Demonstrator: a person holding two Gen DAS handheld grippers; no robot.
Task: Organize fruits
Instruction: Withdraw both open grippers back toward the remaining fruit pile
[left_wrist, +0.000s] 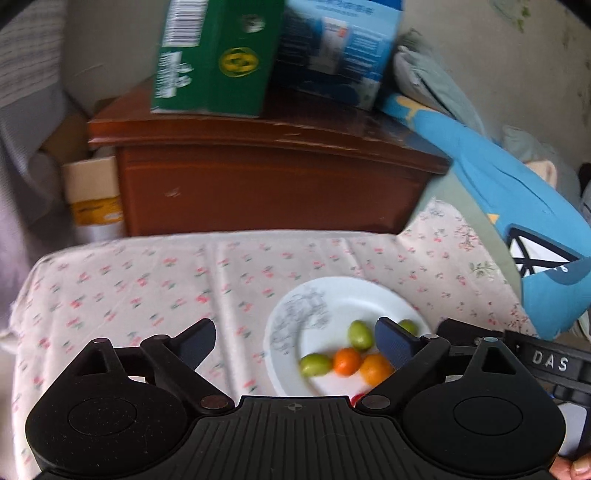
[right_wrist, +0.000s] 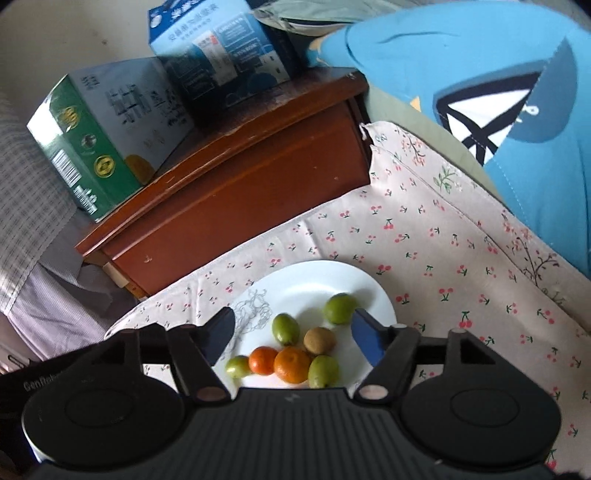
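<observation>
On the flowered cloth (right_wrist: 443, 236) that covers the bench stands a white plate (right_wrist: 295, 280), and all the fruits lie on it. In the right wrist view I count four green fruits, two oranges and one brown kiwi (right_wrist: 320, 340). The big orange (right_wrist: 291, 365) touches the small orange (right_wrist: 263, 360) at its 9 o'clock, and the kiwi sits just at its 1 o'clock. One green fruit (right_wrist: 339, 308) lies apart at the 12 o'clock side of the group.

The right gripper (right_wrist: 291, 328) has its jaws wide apart and holds nothing; the fruits are seen between the two fingers, near but not touched, as far as I can tell.

The left gripper (left_wrist: 295, 339) is also wide and empty. From it the plate (left_wrist: 343, 295) lies toward 1 o'clock, and the fruits are near its right finger (left_wrist: 393, 341), which hides part of them. This view is a little blurred.

Behind the bench, at 12 o'clock, is a brown wooden cabinet (right_wrist: 236, 206) with a green box (right_wrist: 92, 147) and a blue box (right_wrist: 221, 55) on top. A blue cloth (right_wrist: 498, 74) lies at 2 o'clock.
</observation>
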